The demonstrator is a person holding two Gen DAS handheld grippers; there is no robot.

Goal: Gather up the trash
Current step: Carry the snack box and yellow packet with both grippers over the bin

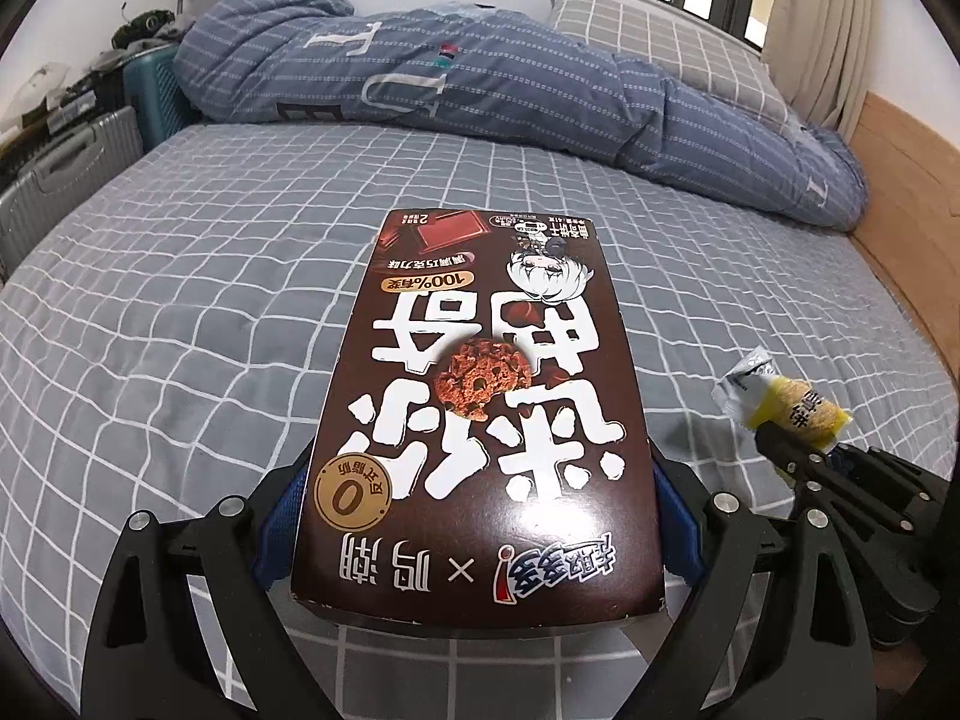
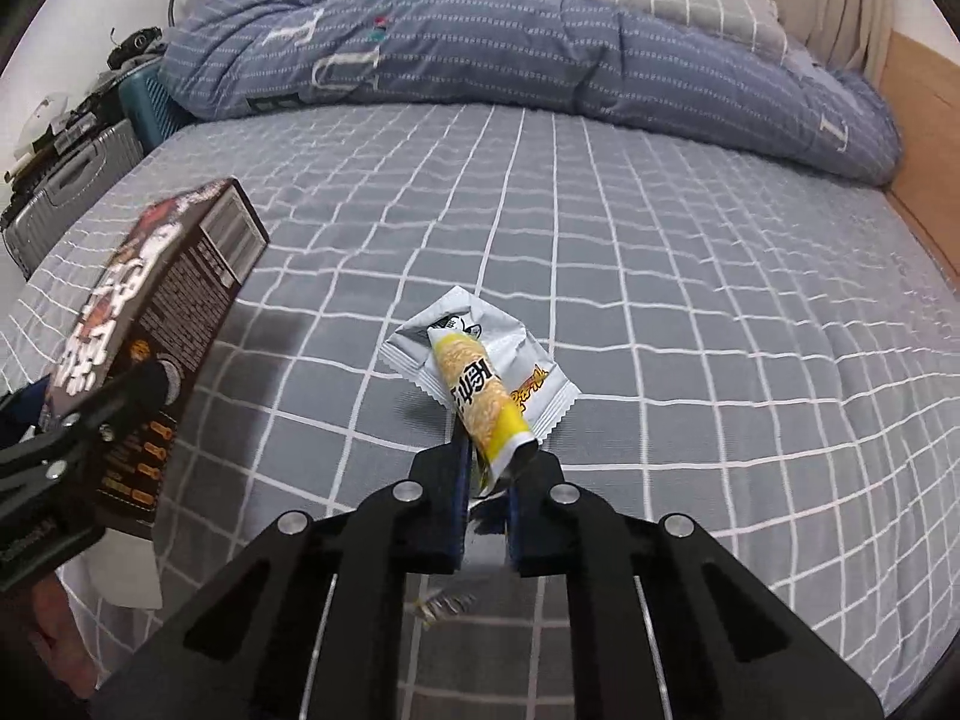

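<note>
A brown cookie box (image 1: 474, 330) with large white lettering sits lengthwise between the blue pads of my left gripper (image 1: 477, 480), which is shut on its near end and holds it above the bed. In the right wrist view the same box (image 2: 156, 312) hangs at the left, tilted, in the left gripper (image 2: 120, 396). My right gripper (image 2: 489, 468) is shut on the near end of a crumpled yellow and silver snack wrapper (image 2: 480, 396), lifted off the sheet. The left wrist view shows that wrapper (image 1: 780, 402) at the right, in the right gripper (image 1: 786, 450).
A grey checked bedsheet (image 2: 660, 300) covers the bed. A bunched blue duvet (image 1: 480, 90) and a pillow (image 1: 660, 30) lie at the far side. Suitcases (image 1: 66, 180) stand off the left edge, a wooden board (image 1: 900, 180) runs along the right. A person's hand (image 2: 60, 630) shows at the lower left.
</note>
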